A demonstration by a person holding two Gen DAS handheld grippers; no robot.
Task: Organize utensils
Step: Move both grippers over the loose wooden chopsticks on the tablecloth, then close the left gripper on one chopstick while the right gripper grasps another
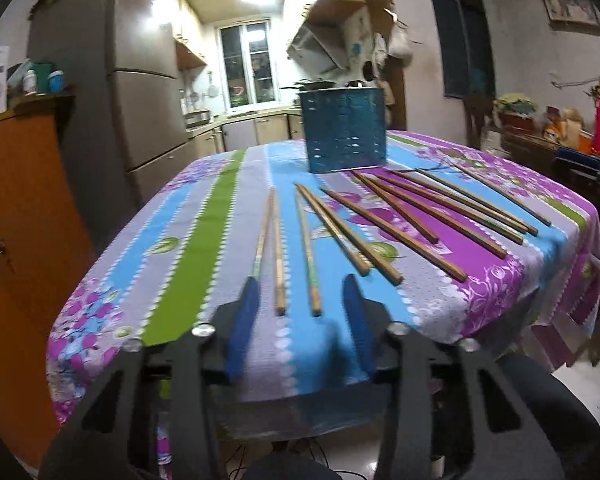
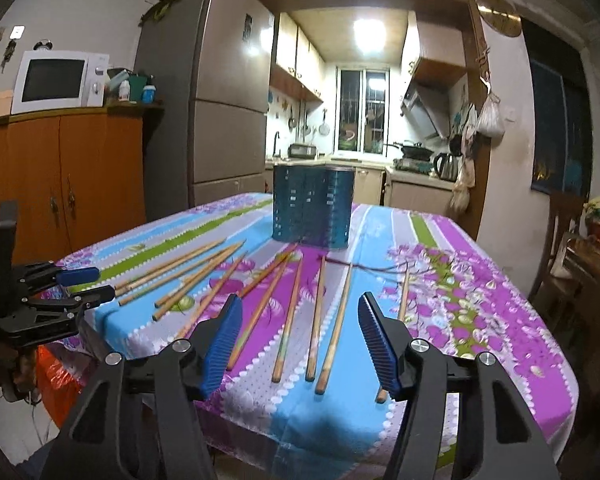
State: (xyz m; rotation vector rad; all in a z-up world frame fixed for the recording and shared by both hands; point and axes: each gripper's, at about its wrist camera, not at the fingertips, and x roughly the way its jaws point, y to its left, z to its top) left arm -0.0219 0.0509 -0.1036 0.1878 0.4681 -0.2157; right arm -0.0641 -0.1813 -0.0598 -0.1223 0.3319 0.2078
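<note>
Left gripper (image 1: 300, 284): its jaws are seen parted, with nothing gripped. In the left wrist view two chopstick ends lie in the gap between the blue pads, untouched as far as can be told. In the right wrist view the same gripper (image 2: 96, 282) is seen at 9 o'clock, at the near left edge of the table.

Right gripper (image 2: 300, 306): its jaws are held apart and wider than the left pair. Nothing is clamped. Three chopstick ends are framed between the ribbed blue pads, and no contact is shown.

Chopsticks (image 1: 392, 220): about a dozen wooden sticks are laid loose in a fan on the cloth, thin tips toward the holder at 12 o'clock and thick ends toward the near edge. In the right wrist view the chopsticks (image 2: 288, 320) are spread from 9 o'clock to 2 o'clock. Some are patterned near the thick end, though the pattern cannot be read.

Utensil holder (image 1: 346, 130): a blue perforated can is stood upright at 12 o'clock, just beyond the chopstick tips. In the right wrist view the utensil holder (image 2: 314, 206) is seen at the far middle of the table.

Tablecloth (image 1: 188, 264): stripes of purple, blue, green and grey with a floral print are shown.

Writing: no legible brand or label is found. The microwave (image 2: 58, 80) at 10 o'clock carries marks too small to be read.
</note>
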